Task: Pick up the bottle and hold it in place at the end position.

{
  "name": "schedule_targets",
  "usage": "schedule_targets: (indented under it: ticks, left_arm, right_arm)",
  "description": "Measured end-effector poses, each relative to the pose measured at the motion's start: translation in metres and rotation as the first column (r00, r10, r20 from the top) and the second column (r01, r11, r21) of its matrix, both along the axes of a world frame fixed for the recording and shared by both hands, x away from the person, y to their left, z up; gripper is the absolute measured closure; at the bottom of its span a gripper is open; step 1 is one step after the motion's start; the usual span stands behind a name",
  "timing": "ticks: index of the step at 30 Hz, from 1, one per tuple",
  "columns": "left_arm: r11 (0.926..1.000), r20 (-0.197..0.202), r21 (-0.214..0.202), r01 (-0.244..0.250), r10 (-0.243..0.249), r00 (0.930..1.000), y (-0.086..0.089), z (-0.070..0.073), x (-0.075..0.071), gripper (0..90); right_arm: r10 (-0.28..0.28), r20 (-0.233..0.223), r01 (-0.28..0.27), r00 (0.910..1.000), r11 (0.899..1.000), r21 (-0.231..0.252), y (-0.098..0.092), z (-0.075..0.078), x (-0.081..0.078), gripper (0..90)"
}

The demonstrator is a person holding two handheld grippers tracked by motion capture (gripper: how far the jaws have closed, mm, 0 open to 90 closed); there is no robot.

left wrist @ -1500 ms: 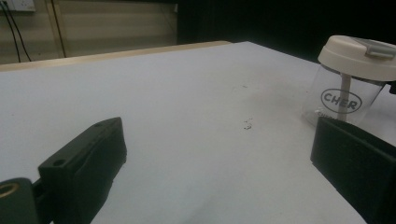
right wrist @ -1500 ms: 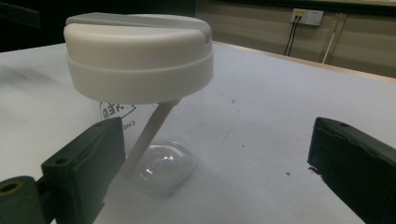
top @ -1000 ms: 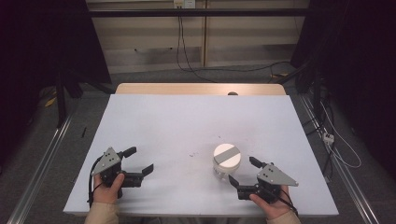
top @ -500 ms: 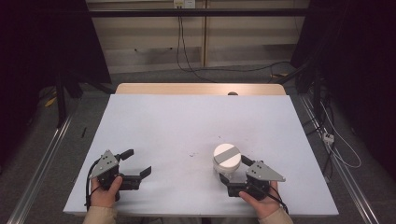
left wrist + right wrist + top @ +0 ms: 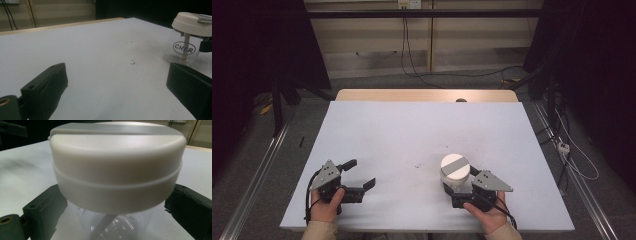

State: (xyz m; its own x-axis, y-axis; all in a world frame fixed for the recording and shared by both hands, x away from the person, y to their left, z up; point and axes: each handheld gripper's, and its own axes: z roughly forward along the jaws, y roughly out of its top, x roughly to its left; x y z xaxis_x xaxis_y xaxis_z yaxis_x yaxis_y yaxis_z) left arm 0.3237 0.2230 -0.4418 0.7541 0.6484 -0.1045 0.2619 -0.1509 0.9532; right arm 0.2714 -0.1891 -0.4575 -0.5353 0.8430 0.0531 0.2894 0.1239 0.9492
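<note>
1. your right gripper (image 5: 456,186) had its fingers spread around the clear jar (image 5: 455,172) at the tabletop's (image 5: 412,130) near right, not yet clamped.
2. your left gripper (image 5: 360,175) idled, fingers wide.
3. next, i judged: close on the jar's body.

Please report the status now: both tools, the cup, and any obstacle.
Left tool open, holding nothing, low over the table. Right tool open, jaws either side of the lidded clear cup, not clamped. Cup upright. No obstacle near it.
</note>
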Motion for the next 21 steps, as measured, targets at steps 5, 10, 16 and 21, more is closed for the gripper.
schedule_targets:
  ticks: [5, 10, 16, 21]
  left_arm:
    - [1.0, 0.0, -0.005, -0.006, 0.006, 1.0, 0.003, 0.0, 0.0, 3.3]
    - [1.0, -0.004, 0.003, -0.007, 0.007, 1.0, 0.005, -0.002, -0.001, 3.3]
    - [0.9998, -0.001, -0.001, -0.018, 0.018, 0.9998, 0.009, -0.002, -0.001, 3.3]
    - [0.9999, 0.001, 0.001, -0.017, 0.017, 0.9999, 0.01, -0.002, -0.003, 3.4]
  right_arm:
    - [0.007, -0.008, -0.007, 0.9999, 1.0, 0.005, 0.009, 0.0, 0.005, 4.7]
    - [0.011, -0.009, -0.011, 0.9999, 1.0, -0.011, 0.014, 0.0, 0.008, 4.4]
    - [0.014, -0.015, -0.014, 0.9998, 1.0, -0.015, 0.015, -0.001, 0.013, 7.0]
    - [0.008, 0.003, -0.008, 1.0, 1.0, -0.022, 0.015, 0.001, 0.015, 12.5]
